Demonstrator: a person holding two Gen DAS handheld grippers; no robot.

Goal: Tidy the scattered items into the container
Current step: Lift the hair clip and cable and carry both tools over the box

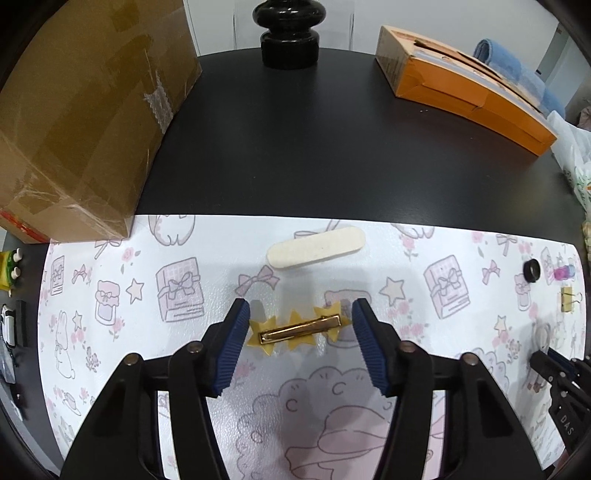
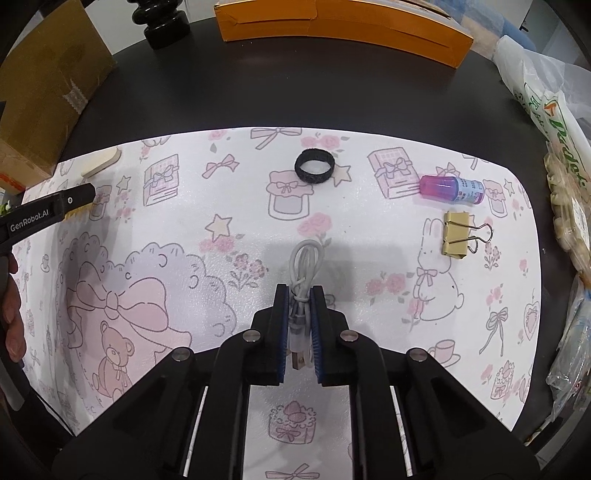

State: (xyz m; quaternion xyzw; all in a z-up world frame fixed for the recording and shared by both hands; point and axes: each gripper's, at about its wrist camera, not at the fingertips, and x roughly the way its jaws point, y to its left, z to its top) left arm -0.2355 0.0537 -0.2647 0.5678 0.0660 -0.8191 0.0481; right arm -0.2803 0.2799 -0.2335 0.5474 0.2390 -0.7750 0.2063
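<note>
A yellow star hair clip (image 1: 300, 329) with a gold bar lies on the patterned mat (image 1: 184, 369). My left gripper (image 1: 301, 310) stands open, one finger on each side of the clip, low over the mat. My right gripper (image 2: 300, 291) is shut on a coiled white USB cable (image 2: 304, 258), whose loop sticks out past the fingertips. Loose on the mat lie a black ring (image 2: 315, 166), a pink bottle (image 2: 452, 189), a gold binder clip (image 2: 460, 238) and a white oblong pad (image 1: 316, 246). An open orange box (image 1: 465, 96) stands at the back right of the black table.
A taped cardboard box (image 1: 81, 122) stands at the back left, touching the mat's corner. A black turned post (image 1: 289, 33) rises at the table's far edge. Plastic bags (image 2: 561, 155) crowd the right side. A person's hand (image 2: 11, 317) holds the left gripper.
</note>
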